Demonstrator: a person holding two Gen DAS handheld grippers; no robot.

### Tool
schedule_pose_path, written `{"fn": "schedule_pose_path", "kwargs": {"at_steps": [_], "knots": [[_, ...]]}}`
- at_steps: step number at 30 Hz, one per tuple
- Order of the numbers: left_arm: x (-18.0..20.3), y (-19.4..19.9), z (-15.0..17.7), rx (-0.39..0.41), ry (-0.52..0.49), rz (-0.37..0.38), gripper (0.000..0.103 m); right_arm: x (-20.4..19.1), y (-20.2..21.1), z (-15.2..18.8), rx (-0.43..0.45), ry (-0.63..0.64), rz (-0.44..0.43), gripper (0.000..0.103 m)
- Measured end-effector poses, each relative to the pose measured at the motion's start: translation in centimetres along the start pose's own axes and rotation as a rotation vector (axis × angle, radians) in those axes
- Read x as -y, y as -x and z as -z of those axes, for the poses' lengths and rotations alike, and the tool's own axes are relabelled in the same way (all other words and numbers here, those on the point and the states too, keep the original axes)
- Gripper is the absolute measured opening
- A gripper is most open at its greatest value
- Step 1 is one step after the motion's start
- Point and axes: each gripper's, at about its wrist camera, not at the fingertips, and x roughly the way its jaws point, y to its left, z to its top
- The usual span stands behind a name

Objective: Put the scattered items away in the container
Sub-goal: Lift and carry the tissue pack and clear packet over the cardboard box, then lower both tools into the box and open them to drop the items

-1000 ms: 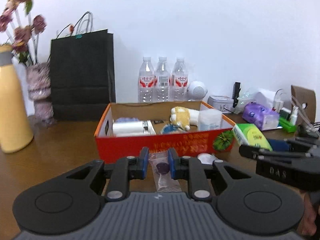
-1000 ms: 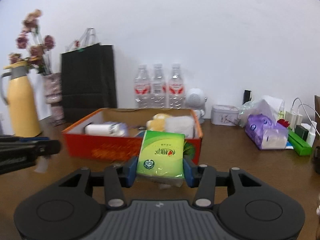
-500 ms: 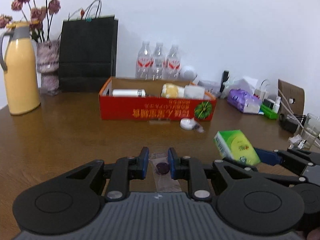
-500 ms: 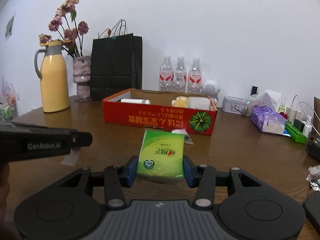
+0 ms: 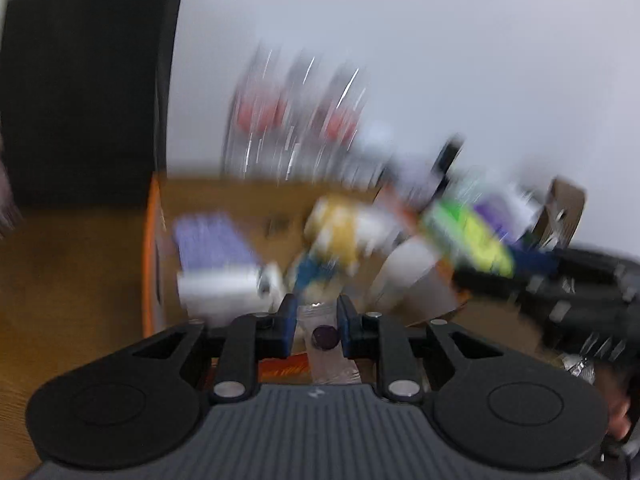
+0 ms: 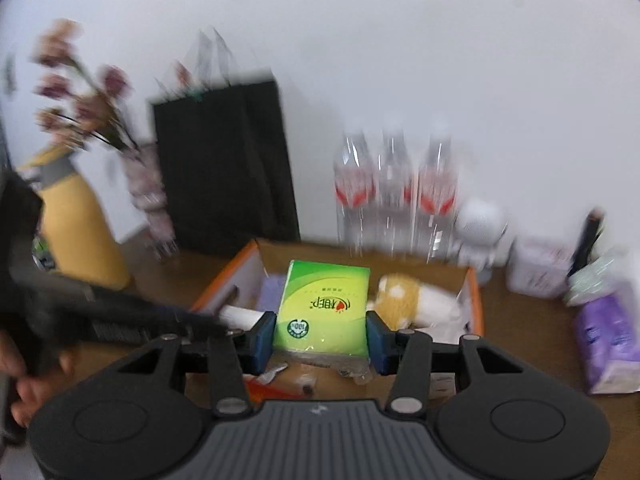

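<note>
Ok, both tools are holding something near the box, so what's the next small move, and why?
Probably open the right tool to drop the green tissue pack: it is clamped above the open orange box. The left tool grips its clear sachet at the box's near edge.

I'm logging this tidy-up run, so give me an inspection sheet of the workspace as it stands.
Surface: brown wooden table.
Job's things: orange cardboard box holding a plush toy; green tissue pack; clear sachet with a dark sweet.
Clutter: three water bottles, black paper bag, yellow jug, purple tissue pack.
Grippers: right gripper clamps the tissue pack; left gripper clamps the sachet.
Cables: nothing seen.
Surroundings: white wall.
</note>
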Motion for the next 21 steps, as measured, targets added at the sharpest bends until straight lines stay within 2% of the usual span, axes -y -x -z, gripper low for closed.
{"fn": "schedule_pose_path", "kwargs": {"at_steps": [2,5,8,10,11,12,13,16,18,21], "knots": [[-1.7,-3.6,-1.0,-0.084,0.041,-0.047,0.022,1.6,-4.1,-1.2,-0.111,-0.071,-0.009,0.046],[-2.8,-6.4,-1.6,-0.118,0.067,-0.126,0.023,2.4,-8.5,-1.5,-0.223,-0.113,0.007,0.046],[-3.7,-7.2,-2.3,-0.146,0.153,-0.119,0.04,2.1,-11.6,-1.5,-0.337,-0.12,-0.009,0.052],[-3.6,-6.9,-2.8,-0.14,0.165,-0.098,0.06,1.8,-13.1,-1.5,-0.421,-0.138,0.01,0.063],[-3.3,-6.6,-2.9,-0.141,0.159,-0.148,0.064,1.6,-13.4,-1.6,-0.444,-0.137,0.023,0.064],[-2.9,-6.3,-3.3,-0.144,0.15,-0.207,0.072,1.6,-13.5,-1.7,-0.453,-0.137,0.035,0.067],[-2.8,-6.1,-3.5,-0.149,0.152,-0.234,0.079,1.6,-13.4,-1.9,-0.461,-0.138,0.048,0.071],[-2.9,-5.3,-4.0,-0.182,0.191,-0.249,0.096,2.2,-12.4,-2.8,-0.481,-0.168,0.069,0.084],[-2.5,-4.6,-4.1,-0.186,0.179,-0.258,0.102,2.8,-11.6,-3.2,-0.487,-0.171,0.065,0.088],[-1.6,-3.7,-4.0,-0.183,0.161,-0.285,0.103,3.6,-10.5,-3.2,-0.49,-0.179,0.076,0.089]]}}
